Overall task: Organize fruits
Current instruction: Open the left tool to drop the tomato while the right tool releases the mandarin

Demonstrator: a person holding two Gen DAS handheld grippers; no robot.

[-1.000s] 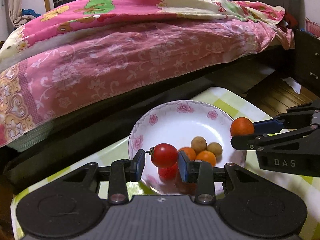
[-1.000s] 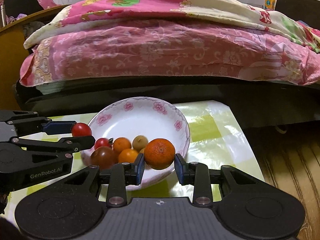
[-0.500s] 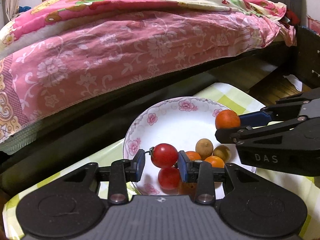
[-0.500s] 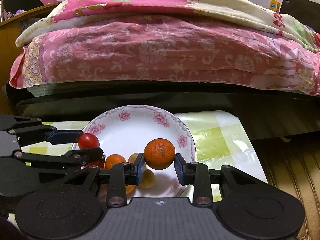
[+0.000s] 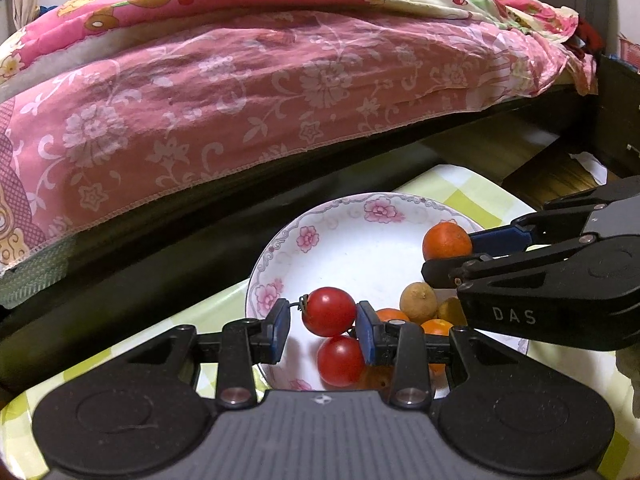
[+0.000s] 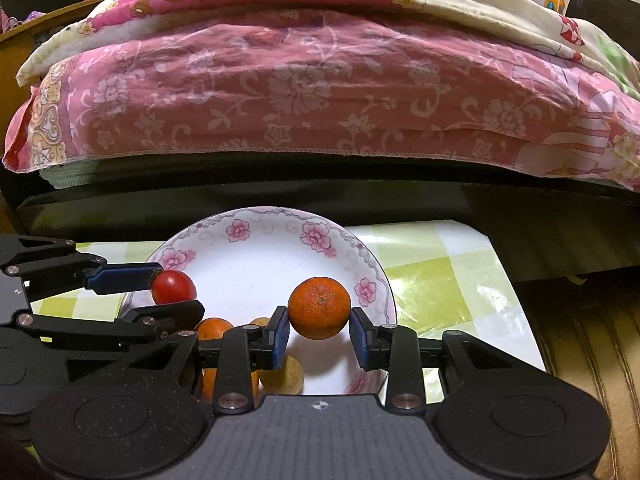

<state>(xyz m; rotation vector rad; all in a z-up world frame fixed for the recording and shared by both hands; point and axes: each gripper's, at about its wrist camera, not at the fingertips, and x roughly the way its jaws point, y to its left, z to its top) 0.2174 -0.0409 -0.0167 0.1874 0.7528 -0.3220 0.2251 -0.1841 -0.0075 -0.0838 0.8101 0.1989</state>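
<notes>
— What fills the room?
— A bed under a pink floral quilt, then a low table in a green-checked cloth.
— And on it?
— A flowered white bowl of small fruit. Above it the right gripper clamps a mandarin; the left gripper pinches a cherry tomato.

The left gripper clamps a round red cherry tomato above the white floral-rimmed ceramic plate. At three o'clock of it, the black right gripper pinches a small orange mandarin. A second red tomato lies in the plate at six o'clock.
</notes>
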